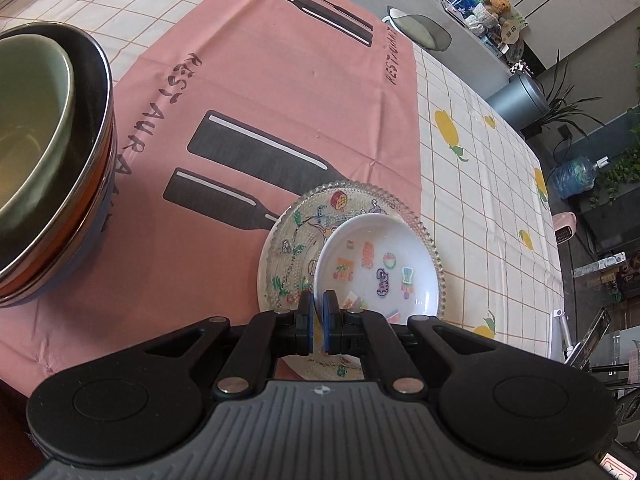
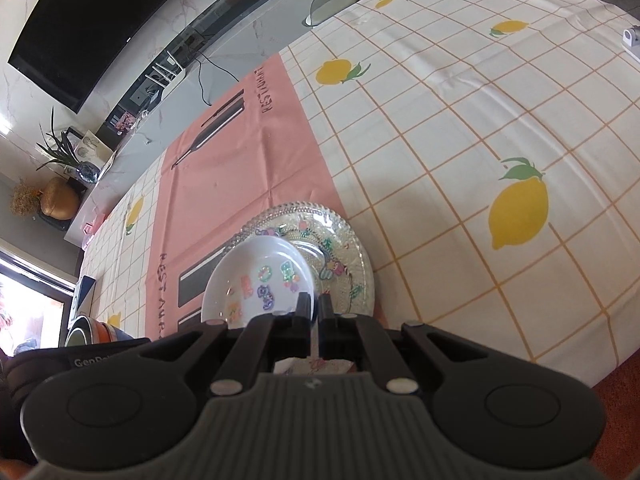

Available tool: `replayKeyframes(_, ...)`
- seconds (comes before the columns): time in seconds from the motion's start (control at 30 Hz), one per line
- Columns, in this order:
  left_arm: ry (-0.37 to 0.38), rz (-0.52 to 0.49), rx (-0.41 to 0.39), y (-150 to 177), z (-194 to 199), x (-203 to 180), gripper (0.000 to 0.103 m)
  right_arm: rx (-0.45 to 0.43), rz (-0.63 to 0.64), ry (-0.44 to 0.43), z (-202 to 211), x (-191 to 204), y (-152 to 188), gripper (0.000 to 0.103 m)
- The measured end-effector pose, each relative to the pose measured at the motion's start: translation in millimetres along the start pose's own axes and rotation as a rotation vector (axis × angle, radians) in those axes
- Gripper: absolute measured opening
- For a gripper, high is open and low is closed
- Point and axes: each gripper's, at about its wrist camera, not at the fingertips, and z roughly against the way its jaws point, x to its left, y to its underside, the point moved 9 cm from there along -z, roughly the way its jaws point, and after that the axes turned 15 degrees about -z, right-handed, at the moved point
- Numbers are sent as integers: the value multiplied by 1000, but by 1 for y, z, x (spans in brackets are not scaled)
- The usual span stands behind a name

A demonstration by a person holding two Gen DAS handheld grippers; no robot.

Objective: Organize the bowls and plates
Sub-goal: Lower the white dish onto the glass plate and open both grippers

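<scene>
While the white dish [image 1: 372, 260] sits tilted over the glass plate [image 1: 296, 240], both grippers clamp its near rim; the left gripper [image 1: 319, 312] closes on the edge from one side, and the right gripper [image 2: 314, 312] pinches it from the other. The plate lies at the border of the pink mat [image 1: 260, 80] and the lemon cloth [image 2: 460, 140]; stacked bowls [image 1: 52, 160] stand well apart, left on the mat.

two close, downward wrist views, seemingly opposite sides, sharing stickered plates [image 1: 374, 264]
</scene>
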Motion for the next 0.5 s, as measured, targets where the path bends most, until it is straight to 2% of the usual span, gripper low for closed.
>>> replayKeyframes(0.5, -6, -23, 1, -1, -7, -1, 6, -9, 16, 21, -12, -5, -4, 1)
